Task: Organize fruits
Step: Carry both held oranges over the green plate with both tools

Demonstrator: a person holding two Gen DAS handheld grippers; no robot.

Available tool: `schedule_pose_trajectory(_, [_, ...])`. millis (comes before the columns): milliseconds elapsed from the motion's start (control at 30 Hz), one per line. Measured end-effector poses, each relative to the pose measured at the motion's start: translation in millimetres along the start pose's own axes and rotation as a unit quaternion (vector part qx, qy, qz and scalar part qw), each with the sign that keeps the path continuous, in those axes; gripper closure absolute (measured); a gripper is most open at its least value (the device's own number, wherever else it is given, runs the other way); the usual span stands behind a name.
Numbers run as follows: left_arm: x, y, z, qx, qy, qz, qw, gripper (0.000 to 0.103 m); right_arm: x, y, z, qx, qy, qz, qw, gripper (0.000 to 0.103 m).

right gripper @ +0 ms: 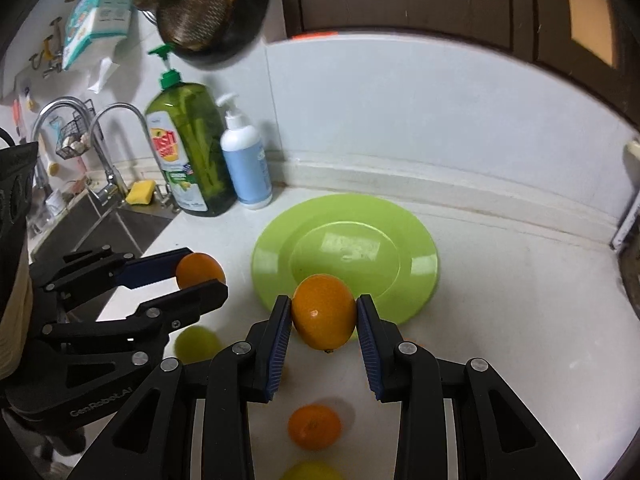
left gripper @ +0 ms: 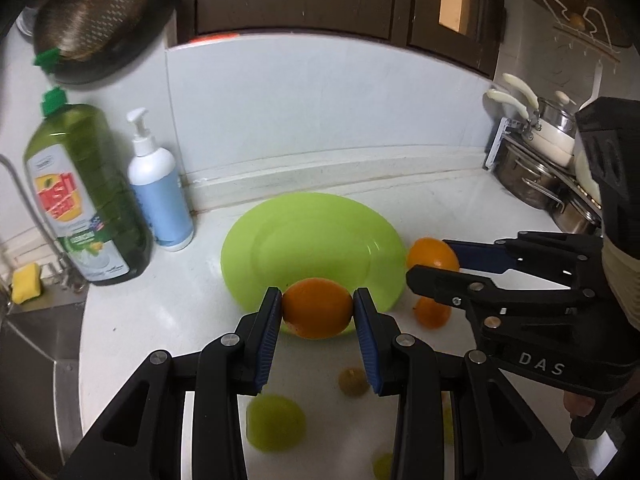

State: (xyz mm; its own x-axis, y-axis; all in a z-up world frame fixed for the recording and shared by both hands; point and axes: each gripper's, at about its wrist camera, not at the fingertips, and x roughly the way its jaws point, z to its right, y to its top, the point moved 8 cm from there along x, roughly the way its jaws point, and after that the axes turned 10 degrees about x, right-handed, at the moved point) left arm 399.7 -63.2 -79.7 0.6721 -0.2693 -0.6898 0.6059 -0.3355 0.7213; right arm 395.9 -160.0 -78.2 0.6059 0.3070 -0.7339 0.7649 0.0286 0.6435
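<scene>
A green plate [left gripper: 320,228] lies empty on the white counter; it also shows in the right wrist view [right gripper: 404,236]. My left gripper [left gripper: 317,312] is shut on an orange [left gripper: 317,308], held above the plate's near rim. My right gripper [right gripper: 323,314] is shut on another orange [right gripper: 323,311], also above the plate's near rim. Each gripper shows in the other's view: the right [left gripper: 434,256] with its orange [left gripper: 430,254], the left [right gripper: 202,272] with its orange [right gripper: 198,270]. A third orange [right gripper: 315,427] and green fruits [left gripper: 275,423] lie on the counter below.
A green dish-soap bottle [left gripper: 84,192] and a white pump bottle [left gripper: 160,188] stand left of the plate. A sink [right gripper: 108,228] with a yellow sponge [right gripper: 141,192] lies further left. Pots [left gripper: 536,160] stand at the right. A small brown fruit [left gripper: 353,382] lies on the counter.
</scene>
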Motion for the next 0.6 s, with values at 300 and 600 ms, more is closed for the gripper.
schedule_pose_trajectory(300, [54,13,-5,0.015,-0.021,-0.047,0.9985,0.067,54,14,23,0.008,-0.002,-0.060,0.998,0.069])
schedule_pose_trajectory(600, [98,8,-8,0.025,-0.032,-0.095,0.9947,0.067,95,15,36,0.007,-0.009,-0.100,0.995,0.069])
